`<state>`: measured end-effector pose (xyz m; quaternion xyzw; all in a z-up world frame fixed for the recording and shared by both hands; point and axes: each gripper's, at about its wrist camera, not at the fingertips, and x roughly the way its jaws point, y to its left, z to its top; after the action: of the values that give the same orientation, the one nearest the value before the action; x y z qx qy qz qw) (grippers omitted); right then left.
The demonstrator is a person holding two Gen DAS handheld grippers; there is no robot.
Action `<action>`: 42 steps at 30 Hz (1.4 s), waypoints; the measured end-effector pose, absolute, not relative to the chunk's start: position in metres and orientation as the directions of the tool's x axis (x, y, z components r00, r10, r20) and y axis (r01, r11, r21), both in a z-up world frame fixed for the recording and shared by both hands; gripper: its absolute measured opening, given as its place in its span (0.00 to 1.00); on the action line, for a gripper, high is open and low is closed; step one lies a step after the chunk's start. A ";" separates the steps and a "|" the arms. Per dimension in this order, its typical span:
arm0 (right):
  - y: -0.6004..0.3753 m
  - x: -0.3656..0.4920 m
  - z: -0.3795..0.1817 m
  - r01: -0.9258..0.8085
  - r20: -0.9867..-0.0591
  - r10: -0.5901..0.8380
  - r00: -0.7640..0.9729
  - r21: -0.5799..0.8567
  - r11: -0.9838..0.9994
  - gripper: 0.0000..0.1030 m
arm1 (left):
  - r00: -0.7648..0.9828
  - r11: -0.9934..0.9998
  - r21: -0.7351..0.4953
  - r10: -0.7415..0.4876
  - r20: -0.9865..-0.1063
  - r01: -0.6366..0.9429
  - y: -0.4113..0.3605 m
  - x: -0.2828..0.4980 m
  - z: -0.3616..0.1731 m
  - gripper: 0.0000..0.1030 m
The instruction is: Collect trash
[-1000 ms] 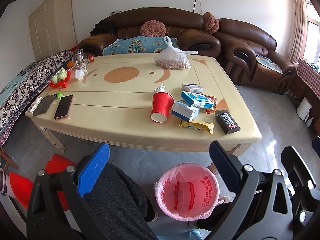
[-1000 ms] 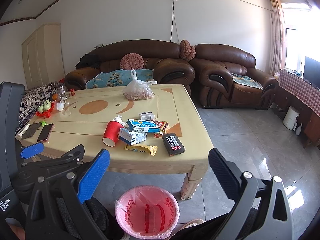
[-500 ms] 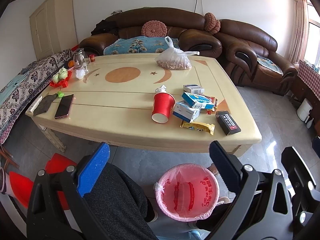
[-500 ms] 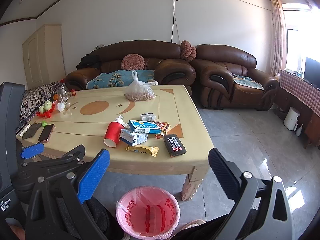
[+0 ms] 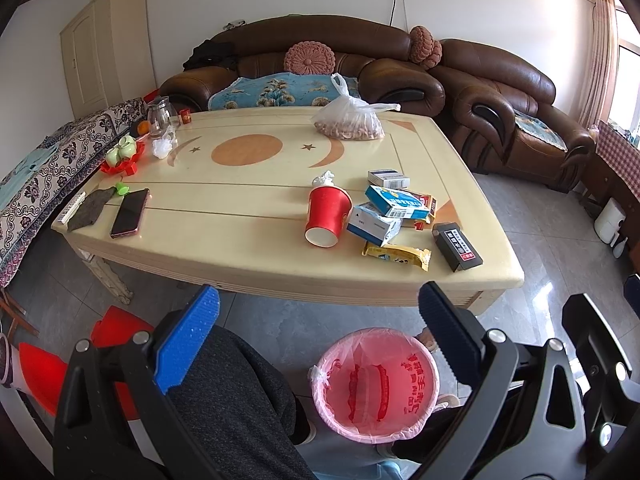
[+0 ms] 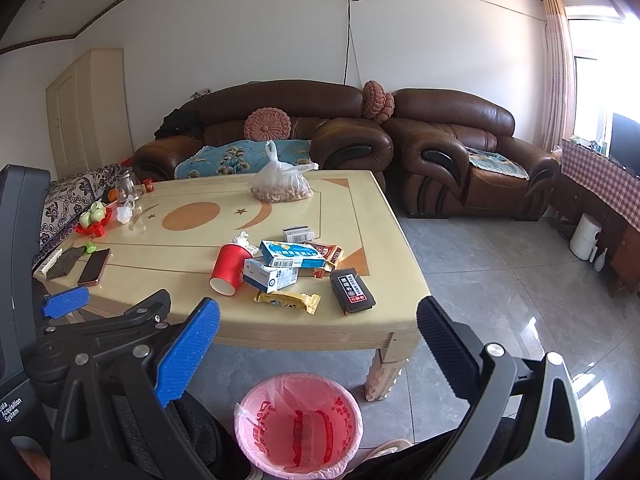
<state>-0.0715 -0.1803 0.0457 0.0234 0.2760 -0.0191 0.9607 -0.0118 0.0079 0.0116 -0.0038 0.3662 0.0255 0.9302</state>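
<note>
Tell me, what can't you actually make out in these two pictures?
- Bin: left wrist view, its near right rim is covered by the left gripper.
- Red cup: both views, whether anything is inside.
- Black box: right wrist view, label too small to read.
- Right gripper: its base is cut off by the bottom edge.

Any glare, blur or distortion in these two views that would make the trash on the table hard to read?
Left wrist view: sharp and evenly lit; fisheye bows the table edge; box print readable; slight floor glare on the right. Right wrist view: window blown out, sheen on the floor tiles, but cup and wrapper clear; dark vignette in corners.
</note>
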 end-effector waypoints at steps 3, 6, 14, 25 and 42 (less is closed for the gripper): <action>-0.181 -0.071 0.046 0.048 -0.531 -0.022 0.847 0.036 0.998 0.94 | 0.732 0.999 0.011 0.044 -0.680 -0.050 0.010 -0.013 0.013 0.95; -0.179 -0.071 0.047 0.047 -0.527 -0.021 0.849 0.035 0.998 0.94 | 0.732 0.999 0.012 0.045 -0.680 -0.051 0.009 -0.012 0.012 0.95; -0.178 -0.070 0.048 0.044 -0.531 -0.014 0.847 0.044 0.998 0.94 | 0.729 0.999 0.016 0.048 -0.683 -0.051 0.010 -0.011 0.014 0.95; -0.188 -0.060 0.038 0.042 -0.552 0.004 0.834 0.070 0.997 0.94 | 0.709 0.998 0.035 0.058 -0.702 -0.047 0.009 0.001 0.011 0.95; -0.196 -0.022 0.011 0.026 -0.609 0.044 0.792 0.105 0.994 0.94 | 0.643 0.999 0.037 0.052 -0.764 -0.037 -0.003 0.038 -0.015 0.95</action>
<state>-0.0215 -0.1963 0.0106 0.0540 0.3226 0.0046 0.9450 0.0381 -0.0028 -0.0150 0.0092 0.4219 0.0244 0.9063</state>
